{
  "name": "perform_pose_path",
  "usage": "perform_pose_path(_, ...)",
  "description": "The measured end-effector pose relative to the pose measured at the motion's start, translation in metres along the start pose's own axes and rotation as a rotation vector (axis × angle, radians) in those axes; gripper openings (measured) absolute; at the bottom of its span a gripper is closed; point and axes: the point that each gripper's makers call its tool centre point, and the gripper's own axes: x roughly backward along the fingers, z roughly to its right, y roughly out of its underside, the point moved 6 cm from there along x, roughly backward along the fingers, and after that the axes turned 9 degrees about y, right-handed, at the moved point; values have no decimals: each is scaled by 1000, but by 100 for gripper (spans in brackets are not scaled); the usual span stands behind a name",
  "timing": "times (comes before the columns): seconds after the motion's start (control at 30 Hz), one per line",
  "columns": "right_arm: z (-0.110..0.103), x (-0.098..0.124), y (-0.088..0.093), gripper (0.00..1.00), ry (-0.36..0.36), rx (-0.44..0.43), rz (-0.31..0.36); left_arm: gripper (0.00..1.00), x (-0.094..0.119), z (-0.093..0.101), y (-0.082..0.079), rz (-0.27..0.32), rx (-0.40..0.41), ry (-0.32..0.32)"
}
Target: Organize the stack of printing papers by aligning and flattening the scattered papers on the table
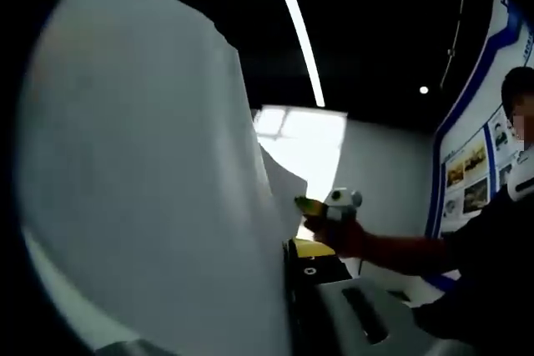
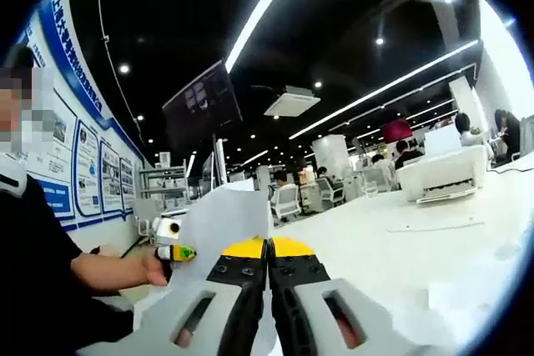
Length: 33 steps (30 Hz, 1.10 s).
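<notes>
upright between both tools — thin, smooth white papers (image 1: 150, 181), edges curling

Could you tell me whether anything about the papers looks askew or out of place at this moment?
Yes: in the left gripper view the papers stand lifted and fanned, edges stepped rather than flush. The right hand-held gripper pinches them with its jaws closed.

right gripper (image 2: 269, 249): jaws closed | paper (image 2: 224, 221) upright beyond | table (image 2: 400, 248) white
</notes>
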Motion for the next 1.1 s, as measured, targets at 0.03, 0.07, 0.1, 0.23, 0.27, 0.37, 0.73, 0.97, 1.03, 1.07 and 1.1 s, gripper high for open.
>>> perform_pose_path(0.03,0,-1,-2,0,-2,7,1,8,0,0,0,-2,2,-2)
perform_pose_path(0.07,-2,-4,-5,0,-10,16,2,8,-1,0,0,-4,5,-3)
perform_pose_path(0.1,-3,-6,-8,0,-16,25,0,8,-1,1,1,-6,7,0)
perform_pose_path(0.23,-7,-14,-26,0,-34,100,-4,8,-2,1,2,-14,15,8)
perform_pose_path(0.27,-9,-17,-32,0,-47,120,-9,8,-2,2,2,-16,16,9)
perform_pose_path(0.37,-18,-26,-48,0,-92,210,-54,8,-2,2,2,-17,20,12)
perform_pose_path(0.73,-30,-48,-91,0,-202,380,-215,8,-2,2,1,-7,47,15)
perform_pose_path(0.97,-40,-62,-103,0,-259,439,-278,8,-2,2,0,-4,57,15)
perform_pose_path(1.03,-40,-66,-105,0,-265,465,-313,8,-1,1,0,-3,61,14)
perform_pose_path(1.07,-41,-68,-104,0,-264,475,-328,8,-1,1,0,-3,61,15)
perform_pose_path(1.1,-42,-70,-104,0,-263,479,-335,9,-1,1,0,-3,61,14)
